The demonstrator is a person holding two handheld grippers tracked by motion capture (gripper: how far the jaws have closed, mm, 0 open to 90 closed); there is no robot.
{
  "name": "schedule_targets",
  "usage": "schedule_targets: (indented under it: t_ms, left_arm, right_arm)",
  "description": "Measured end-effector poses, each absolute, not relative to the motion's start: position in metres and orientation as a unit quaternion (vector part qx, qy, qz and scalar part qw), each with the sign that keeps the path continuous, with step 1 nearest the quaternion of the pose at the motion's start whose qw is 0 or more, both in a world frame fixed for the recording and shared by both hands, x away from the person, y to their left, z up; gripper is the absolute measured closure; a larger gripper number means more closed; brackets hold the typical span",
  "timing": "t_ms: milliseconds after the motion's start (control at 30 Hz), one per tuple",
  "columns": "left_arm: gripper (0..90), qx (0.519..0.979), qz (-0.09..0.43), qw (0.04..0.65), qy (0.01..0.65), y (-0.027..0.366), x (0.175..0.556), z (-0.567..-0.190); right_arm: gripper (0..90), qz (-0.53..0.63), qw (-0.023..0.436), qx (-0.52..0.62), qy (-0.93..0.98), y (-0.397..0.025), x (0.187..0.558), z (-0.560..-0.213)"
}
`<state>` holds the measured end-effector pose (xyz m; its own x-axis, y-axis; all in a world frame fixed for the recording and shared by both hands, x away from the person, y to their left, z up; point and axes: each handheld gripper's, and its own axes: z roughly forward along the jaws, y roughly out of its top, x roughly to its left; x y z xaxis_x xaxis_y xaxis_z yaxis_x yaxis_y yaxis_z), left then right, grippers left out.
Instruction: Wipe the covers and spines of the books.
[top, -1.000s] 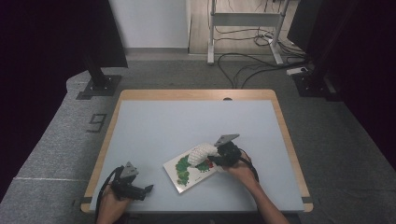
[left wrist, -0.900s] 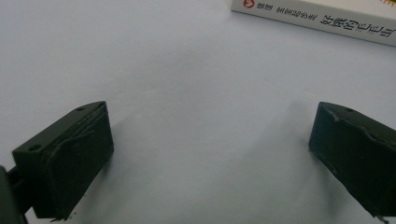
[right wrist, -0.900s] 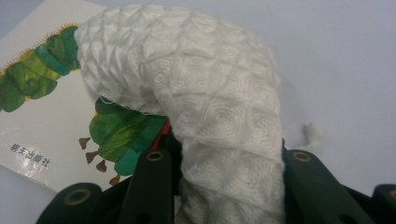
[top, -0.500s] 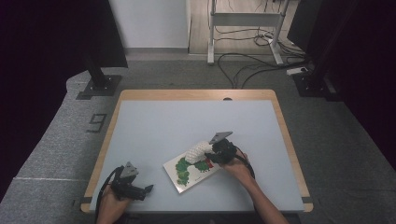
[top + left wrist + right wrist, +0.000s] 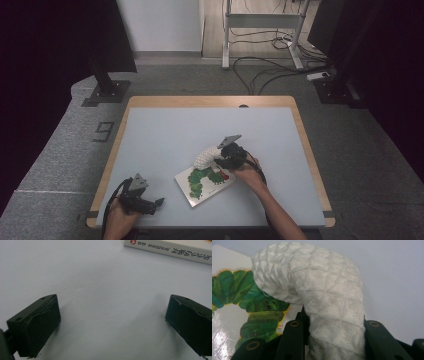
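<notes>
A white picture book [image 5: 205, 182] with a green caterpillar on its cover lies flat near the table's front middle. My right gripper [image 5: 220, 159] is shut on a white quilted cloth [image 5: 205, 156], held over the book's far corner. In the right gripper view the cloth [image 5: 319, 292] bulges up between the jaws and curls left over the book's cover [image 5: 242, 302]. My left gripper [image 5: 150, 204] rests open at the front left of the table. In the left gripper view its jaws stand wide apart on the bare table, with the book's spine [image 5: 170, 250] ahead.
The light blue table [image 5: 175, 135] has a wooden rim. Around it lies grey floor with a black stand base [image 5: 106, 92] at the back left, a metal frame [image 5: 260, 30] and cables [image 5: 270, 65] behind.
My right gripper has shifted a little left and back with the cloth, which now hangs over the book's far corner. The left gripper has not moved.
</notes>
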<state>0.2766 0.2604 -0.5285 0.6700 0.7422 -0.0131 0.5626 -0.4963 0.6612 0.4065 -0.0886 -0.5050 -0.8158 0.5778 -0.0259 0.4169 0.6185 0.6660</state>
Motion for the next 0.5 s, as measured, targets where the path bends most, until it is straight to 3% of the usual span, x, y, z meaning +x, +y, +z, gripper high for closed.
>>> schedule_targets:
  t_ms: [500]
  left_arm:
    - [0.0,0.854,0.138,0.326,0.382,0.26,0.277,-0.529]
  right_arm:
    - [63.8,0.348,0.103,0.243,0.899,-0.068,0.393,-0.505]
